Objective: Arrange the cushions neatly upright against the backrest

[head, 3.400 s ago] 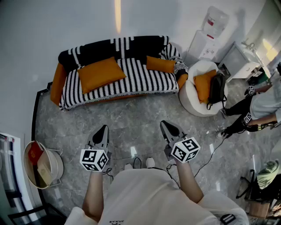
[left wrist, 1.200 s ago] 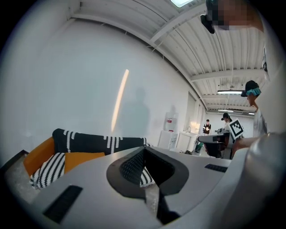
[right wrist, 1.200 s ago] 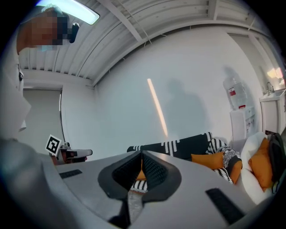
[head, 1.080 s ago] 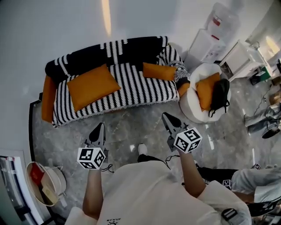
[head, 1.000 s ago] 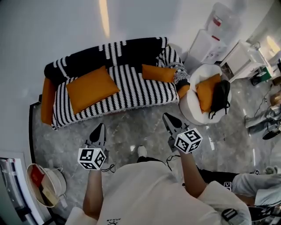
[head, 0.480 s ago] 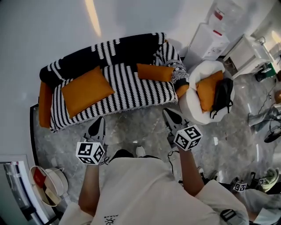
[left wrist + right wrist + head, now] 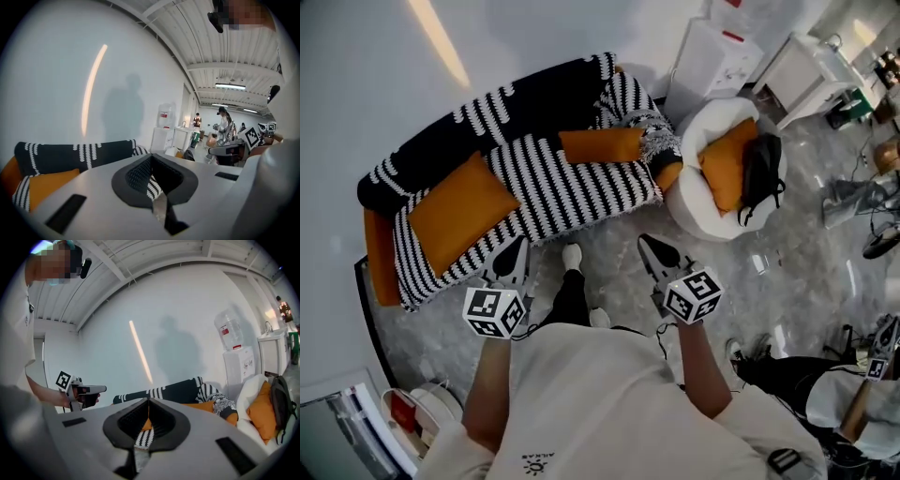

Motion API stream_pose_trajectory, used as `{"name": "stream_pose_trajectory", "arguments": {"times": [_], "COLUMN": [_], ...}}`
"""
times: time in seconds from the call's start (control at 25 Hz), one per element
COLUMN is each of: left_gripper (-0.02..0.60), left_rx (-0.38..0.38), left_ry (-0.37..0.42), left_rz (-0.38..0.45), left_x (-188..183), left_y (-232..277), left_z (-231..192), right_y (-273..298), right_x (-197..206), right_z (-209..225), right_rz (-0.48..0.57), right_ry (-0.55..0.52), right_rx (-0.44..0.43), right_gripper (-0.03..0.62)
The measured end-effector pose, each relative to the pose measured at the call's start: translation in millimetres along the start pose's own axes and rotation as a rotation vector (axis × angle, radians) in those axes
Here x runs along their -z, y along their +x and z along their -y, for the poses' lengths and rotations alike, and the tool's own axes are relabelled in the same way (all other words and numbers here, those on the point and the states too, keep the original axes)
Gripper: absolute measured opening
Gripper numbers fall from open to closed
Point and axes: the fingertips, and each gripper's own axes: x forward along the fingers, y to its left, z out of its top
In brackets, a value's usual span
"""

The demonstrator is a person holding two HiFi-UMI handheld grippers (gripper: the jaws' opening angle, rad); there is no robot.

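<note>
Large orange cushion (image 7: 455,211) and smaller orange cushion (image 7: 600,145) on striped sofa (image 7: 567,187) seat

No word or number can be read anywhere. Black-and-white square marker patterns are carried on the cubes of the left tongs (image 7: 515,253) and the right tongs (image 7: 649,246); these are coded squares, not letters. A small dark print with a sun-like sign is seen low on the person's white shirt (image 7: 534,461), too small to be read. A red label is borne by the water dispenser bottle (image 7: 229,332), its print blurred.
</note>
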Motion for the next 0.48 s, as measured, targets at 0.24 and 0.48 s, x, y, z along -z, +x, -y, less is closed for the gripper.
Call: {"name": "stream_pose_trajectory", "arguments": {"times": [0.24, 0.48], "left_gripper": [0.018, 0.018], "left_rx": [0.098, 0.151], "left_ry": [0.022, -0.007], "left_rz": [-0.009, -0.02], "left_x": [-19, -38], "left_y": [76, 130], "left_z": [-21, -66], "right_y": [25, 76], "right_x": [-26, -61], "right_z": [42, 78], "right_rz": [-0.001, -0.011], "right_ry": [-0.013, -0.036], "right_rx": [0.095, 0.176], "right_gripper": [0.023, 0.023]}}
